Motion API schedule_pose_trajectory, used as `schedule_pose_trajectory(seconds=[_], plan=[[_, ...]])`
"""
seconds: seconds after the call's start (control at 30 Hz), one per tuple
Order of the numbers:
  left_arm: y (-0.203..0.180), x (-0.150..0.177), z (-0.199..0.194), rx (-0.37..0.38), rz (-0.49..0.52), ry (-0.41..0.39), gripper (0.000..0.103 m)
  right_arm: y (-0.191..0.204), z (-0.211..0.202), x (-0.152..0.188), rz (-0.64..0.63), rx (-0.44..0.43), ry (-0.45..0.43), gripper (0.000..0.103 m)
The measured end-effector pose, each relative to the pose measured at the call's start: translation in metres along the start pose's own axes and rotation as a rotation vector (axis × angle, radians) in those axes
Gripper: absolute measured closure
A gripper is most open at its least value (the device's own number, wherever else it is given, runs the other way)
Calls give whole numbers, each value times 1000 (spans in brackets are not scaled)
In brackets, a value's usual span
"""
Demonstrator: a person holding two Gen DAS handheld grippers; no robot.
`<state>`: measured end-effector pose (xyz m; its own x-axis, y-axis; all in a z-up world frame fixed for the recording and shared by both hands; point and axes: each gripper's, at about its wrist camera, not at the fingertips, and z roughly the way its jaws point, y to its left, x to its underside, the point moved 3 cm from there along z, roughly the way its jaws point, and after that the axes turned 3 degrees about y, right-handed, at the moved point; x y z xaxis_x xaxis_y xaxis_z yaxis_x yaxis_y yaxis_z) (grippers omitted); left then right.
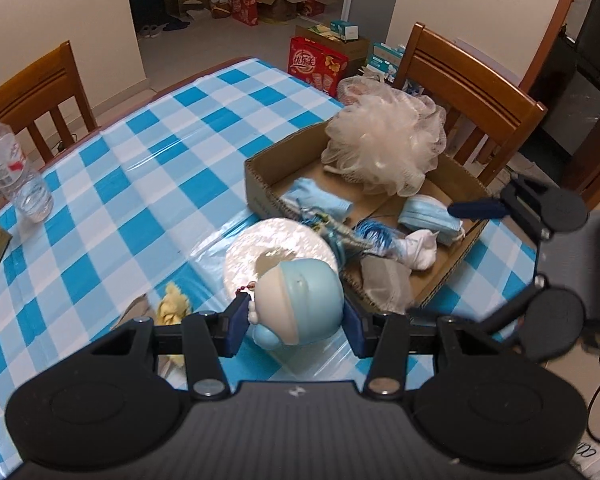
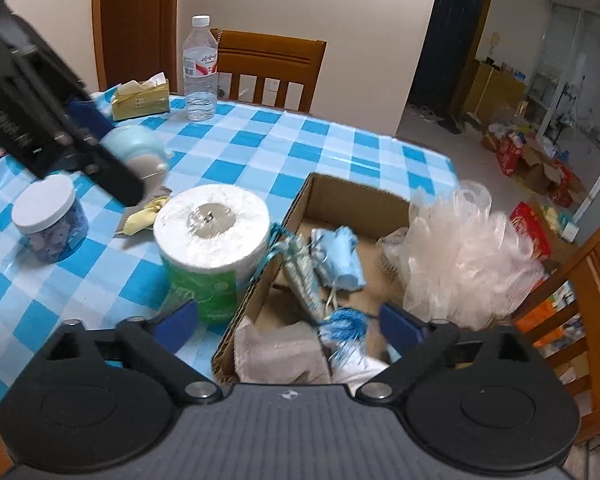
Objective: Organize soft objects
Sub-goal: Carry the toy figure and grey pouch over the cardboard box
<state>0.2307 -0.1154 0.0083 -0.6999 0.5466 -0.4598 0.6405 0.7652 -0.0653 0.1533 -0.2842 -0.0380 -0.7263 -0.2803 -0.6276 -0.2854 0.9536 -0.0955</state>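
Note:
My left gripper (image 1: 296,320) is shut on a light blue soft toy (image 1: 296,300) and holds it above the table, in front of a paper roll (image 1: 276,248). The toy also shows in the right wrist view (image 2: 138,148). A shallow cardboard box (image 1: 260,188) holds a pale bath pouf (image 1: 384,144), blue cloth (image 1: 320,196), face masks (image 1: 428,216), a white sock (image 1: 420,248) and a grey cloth (image 1: 384,280). My right gripper (image 2: 292,320) is open and empty over the near end of the box (image 2: 300,204). A yellow cloth (image 2: 144,212) lies beside the roll (image 2: 212,236).
The table has a blue-checked cover (image 1: 140,184). A water bottle (image 2: 200,68), a yellow tissue pack (image 2: 140,100) and a white-lidded jar (image 2: 50,220) stand on it. Wooden chairs (image 1: 460,92) surround the table. Boxes lie on the floor beyond (image 1: 316,64).

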Motion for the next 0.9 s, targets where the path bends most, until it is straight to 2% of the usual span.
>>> schedule_pose_trajectory(seconds=[0.23, 0.53, 0.6, 0.63, 0.67, 0.73, 0.83, 0.9], plan=[[-23, -26, 17, 20, 42, -12, 55, -6, -6, 19, 57, -23, 18, 0], [-62, -68, 38, 72, 109, -47, 55, -21, -17, 29, 112, 9, -1, 0], [-66, -75, 43, 71, 114, -52, 50, -25, -18, 30, 131, 12, -8, 0], [-69, -78, 47, 70, 116, -55, 39, -27, -19, 31, 138, 12, -11, 0], [-71, -81, 50, 71, 121, -64, 19, -29, -19, 31, 144, 16, -14, 0], [-72, -85, 55, 55, 124, -77, 5, -31, -18, 32, 153, 24, -15, 0], [-68, -84, 55, 38, 99, -115, 5, -34, -18, 32, 168, 30, -20, 0], [-64, -81, 54, 38, 80, -110, 4, -35, -17, 32, 175, 31, -23, 0]])
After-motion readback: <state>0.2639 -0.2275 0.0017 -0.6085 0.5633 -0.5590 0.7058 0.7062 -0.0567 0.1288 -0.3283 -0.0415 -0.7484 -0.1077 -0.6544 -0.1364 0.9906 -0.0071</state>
